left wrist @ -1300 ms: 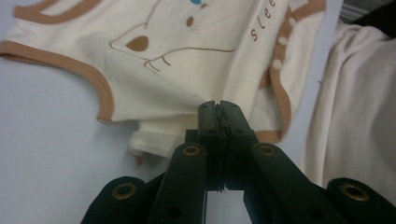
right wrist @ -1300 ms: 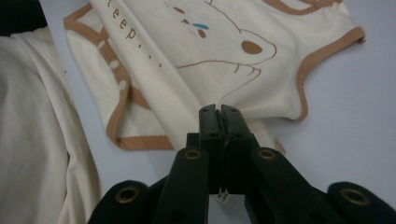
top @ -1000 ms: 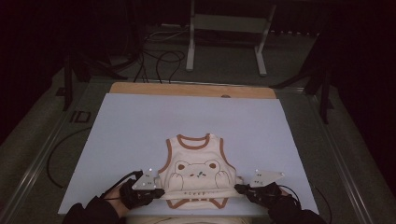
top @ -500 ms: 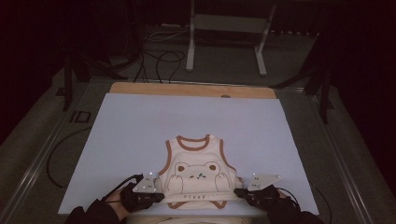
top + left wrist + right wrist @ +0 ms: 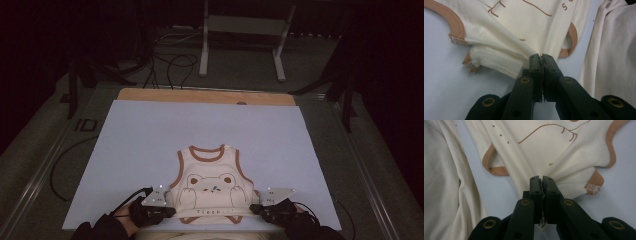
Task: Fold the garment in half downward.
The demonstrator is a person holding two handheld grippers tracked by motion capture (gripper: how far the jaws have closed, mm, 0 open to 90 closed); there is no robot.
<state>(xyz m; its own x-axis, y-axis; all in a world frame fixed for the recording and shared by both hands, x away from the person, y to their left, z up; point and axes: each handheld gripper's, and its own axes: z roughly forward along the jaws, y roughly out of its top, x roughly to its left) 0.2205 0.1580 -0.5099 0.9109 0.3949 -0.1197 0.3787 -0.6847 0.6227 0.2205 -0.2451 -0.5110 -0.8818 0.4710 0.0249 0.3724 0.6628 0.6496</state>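
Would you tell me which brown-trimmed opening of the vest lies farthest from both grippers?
The neck opening at the vest's far end; the armholes sit lower down the sides, nearer.

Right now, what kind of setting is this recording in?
Probably a dim lab or recording studio: a pale work board on a table, loose cables and a metal stand on the floor beyond, a small bear-print vest laid out.

My pale blue table cover (image 5: 150, 145) leaves a wooden strip (image 5: 205, 96) bare; beyond, cables (image 5: 170, 65) and perhaps a metal stand (image 5: 240, 45).
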